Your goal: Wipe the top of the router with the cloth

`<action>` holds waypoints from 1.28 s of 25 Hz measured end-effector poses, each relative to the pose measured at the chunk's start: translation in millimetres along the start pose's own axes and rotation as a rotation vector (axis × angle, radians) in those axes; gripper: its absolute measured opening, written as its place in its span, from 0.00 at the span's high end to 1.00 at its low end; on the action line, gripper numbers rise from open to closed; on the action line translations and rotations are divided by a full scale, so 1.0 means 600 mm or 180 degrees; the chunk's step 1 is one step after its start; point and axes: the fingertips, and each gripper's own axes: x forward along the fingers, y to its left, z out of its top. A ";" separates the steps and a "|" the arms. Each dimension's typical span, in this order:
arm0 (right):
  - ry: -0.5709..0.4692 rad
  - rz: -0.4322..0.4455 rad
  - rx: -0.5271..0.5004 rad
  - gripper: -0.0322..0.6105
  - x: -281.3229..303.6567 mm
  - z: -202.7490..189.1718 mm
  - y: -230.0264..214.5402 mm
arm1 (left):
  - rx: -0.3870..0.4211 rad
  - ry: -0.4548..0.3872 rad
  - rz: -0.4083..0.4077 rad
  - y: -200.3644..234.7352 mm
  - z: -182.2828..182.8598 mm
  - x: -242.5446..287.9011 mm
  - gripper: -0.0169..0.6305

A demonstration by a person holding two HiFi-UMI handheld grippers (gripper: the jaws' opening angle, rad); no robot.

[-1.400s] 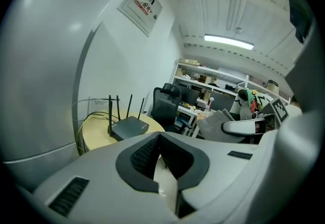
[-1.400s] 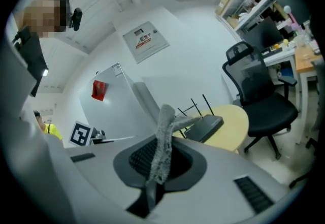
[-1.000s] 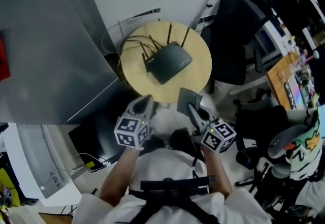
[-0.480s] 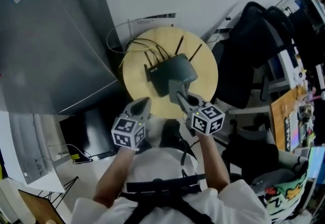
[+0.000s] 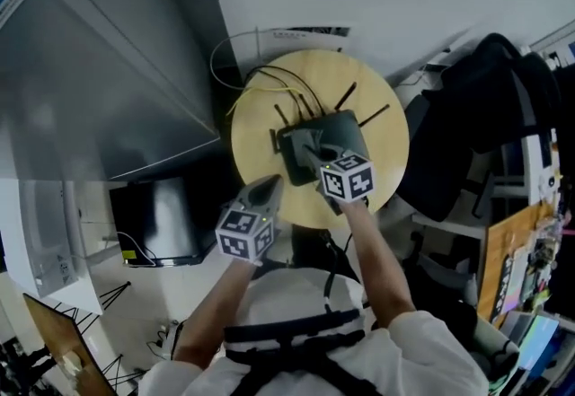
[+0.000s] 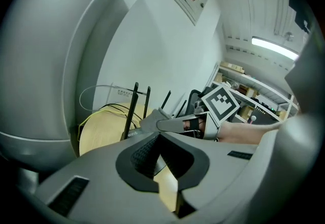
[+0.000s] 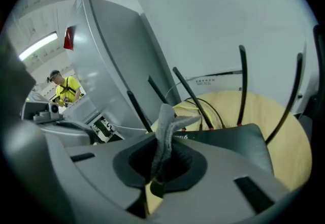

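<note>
Sitting mid-table with its antennas [image 5: 347, 96] toward the far edge, the router [image 5: 341, 129] now has the cloth [image 7: 165, 126] over its top. A second ago the right gripper [image 5: 316, 154] is off the near edge; now it is above the casing, clamped on the cloth, whose free end pokes past the tips. Contact can't be confirmed. Reach looks done and the wipe stroke is likely next. The right forearm extends across the near edge with the gripper pitched down. The left gripper [image 5: 267, 191] hangs at the near-left edge of the table [image 5: 260, 129], jaws closed on nothing, idle.
</note>
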 end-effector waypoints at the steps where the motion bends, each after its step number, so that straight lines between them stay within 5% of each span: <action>1: 0.0049 0.0013 0.0005 0.93 0.016 -0.001 -0.005 | -0.0020 0.0001 0.0017 0.004 0.000 0.007 0.99; 12: 0.0552 0.0202 -0.0105 0.93 0.148 -0.021 -0.008 | -0.0210 0.0021 0.0172 0.015 -0.012 0.015 0.99; 20: 0.0839 -0.0472 -0.0777 0.93 0.162 -0.031 -0.064 | -0.0294 0.0030 0.0231 0.022 -0.024 0.003 0.99; 32: 0.0827 -0.1649 -0.1023 0.93 0.046 -0.044 -0.240 | -0.0201 0.0099 0.0070 -0.002 -0.020 0.037 0.99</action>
